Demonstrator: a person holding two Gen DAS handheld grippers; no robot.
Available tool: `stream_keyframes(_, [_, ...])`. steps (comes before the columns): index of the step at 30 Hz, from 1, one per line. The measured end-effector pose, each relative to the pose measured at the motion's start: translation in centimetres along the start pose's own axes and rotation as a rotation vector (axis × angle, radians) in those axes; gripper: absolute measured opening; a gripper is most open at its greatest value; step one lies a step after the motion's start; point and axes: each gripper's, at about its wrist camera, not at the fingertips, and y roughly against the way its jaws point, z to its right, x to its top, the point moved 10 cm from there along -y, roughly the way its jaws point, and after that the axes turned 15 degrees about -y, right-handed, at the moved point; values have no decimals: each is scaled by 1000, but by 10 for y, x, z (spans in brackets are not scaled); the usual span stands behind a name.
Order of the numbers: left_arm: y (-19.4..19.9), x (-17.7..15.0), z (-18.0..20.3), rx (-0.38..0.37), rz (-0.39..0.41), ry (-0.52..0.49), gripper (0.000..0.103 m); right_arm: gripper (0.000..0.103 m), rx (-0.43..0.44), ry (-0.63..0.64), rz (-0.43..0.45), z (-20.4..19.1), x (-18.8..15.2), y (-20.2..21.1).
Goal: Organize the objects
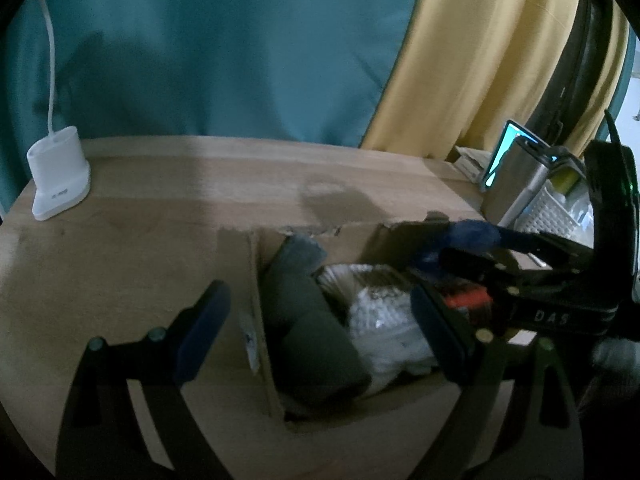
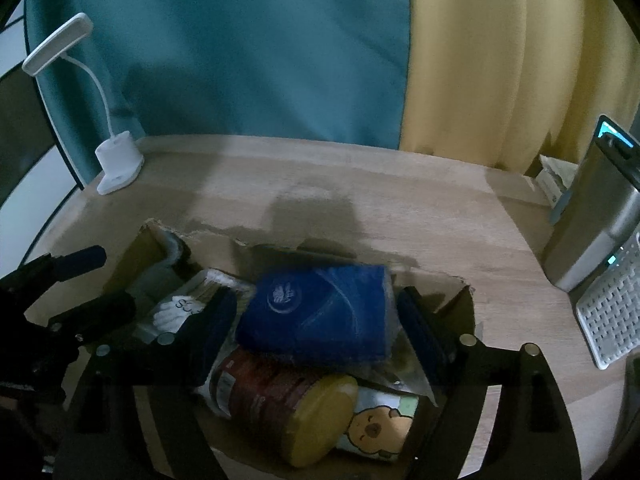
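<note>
R claw (image 2: 316,320) gripping blue tissue pack (image 2: 320,316) over cardboard box (image 2: 460,300), L claw (image 1: 320,320) open

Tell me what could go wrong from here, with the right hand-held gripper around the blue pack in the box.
1. The blue pack sits between the right hand-held gripper fingers; soft, it may deform or slip out.
2. It lies on a tilted can, which may roll once the pack lifts.
3. The left hand-held gripper hangs open over the same cardboard box; the two may collide.
</note>
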Motion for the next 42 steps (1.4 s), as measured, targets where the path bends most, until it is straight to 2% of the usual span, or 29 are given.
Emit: stream_keyframes(42, [55, -1, 40, 34, 57, -37, 93, 85, 13, -1, 64, 14, -24, 64])
